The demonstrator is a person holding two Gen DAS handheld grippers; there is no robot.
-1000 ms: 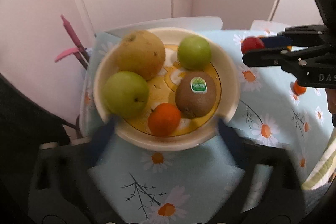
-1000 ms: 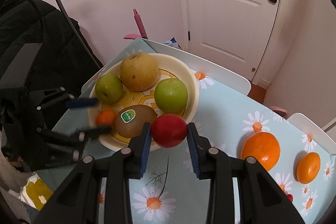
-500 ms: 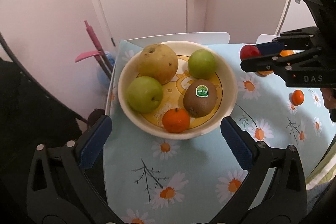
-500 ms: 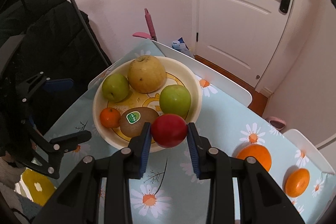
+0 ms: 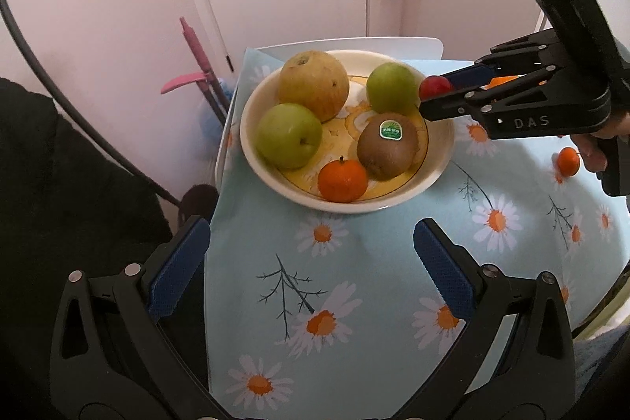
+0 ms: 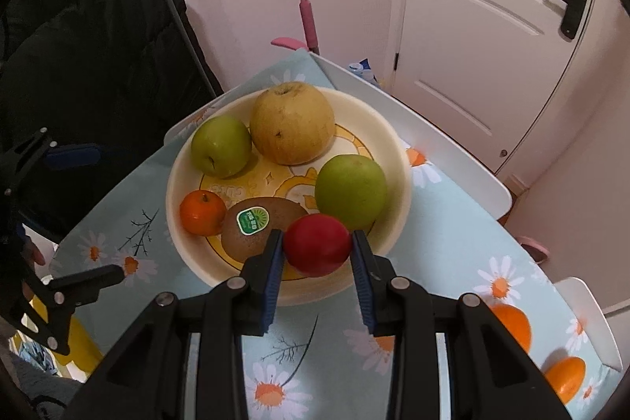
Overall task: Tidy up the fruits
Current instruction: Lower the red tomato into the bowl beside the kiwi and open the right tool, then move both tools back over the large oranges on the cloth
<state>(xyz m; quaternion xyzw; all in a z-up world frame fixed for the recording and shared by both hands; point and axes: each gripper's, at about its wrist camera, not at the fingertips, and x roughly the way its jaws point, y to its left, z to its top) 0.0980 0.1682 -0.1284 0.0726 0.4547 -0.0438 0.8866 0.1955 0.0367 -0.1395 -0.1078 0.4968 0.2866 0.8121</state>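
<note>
A cream bowl (image 5: 252,148) (image 6: 397,160) on the daisy tablecloth holds a yellow pear (image 5: 314,84) (image 6: 292,123), two green apples (image 5: 288,135) (image 5: 390,86), a kiwi (image 5: 388,144) (image 6: 256,227) and a small mandarin (image 5: 341,180) (image 6: 201,212). My right gripper (image 6: 317,252) is shut on a red fruit (image 6: 317,245) (image 5: 434,86) and holds it above the bowl's near right rim. My left gripper (image 5: 311,254) is open and empty over the cloth, in front of the bowl.
Two oranges (image 6: 510,325) (image 6: 567,376) lie on the cloth at the right; one small orange (image 5: 568,161) shows in the left wrist view. A pink broom (image 5: 197,65) and a black coat (image 6: 78,46) stand left of the table. A white door is behind.
My right gripper has carried the red fruit closer, now over the bowl's rim. My left gripper has pulled back from the bowl and stands open.
</note>
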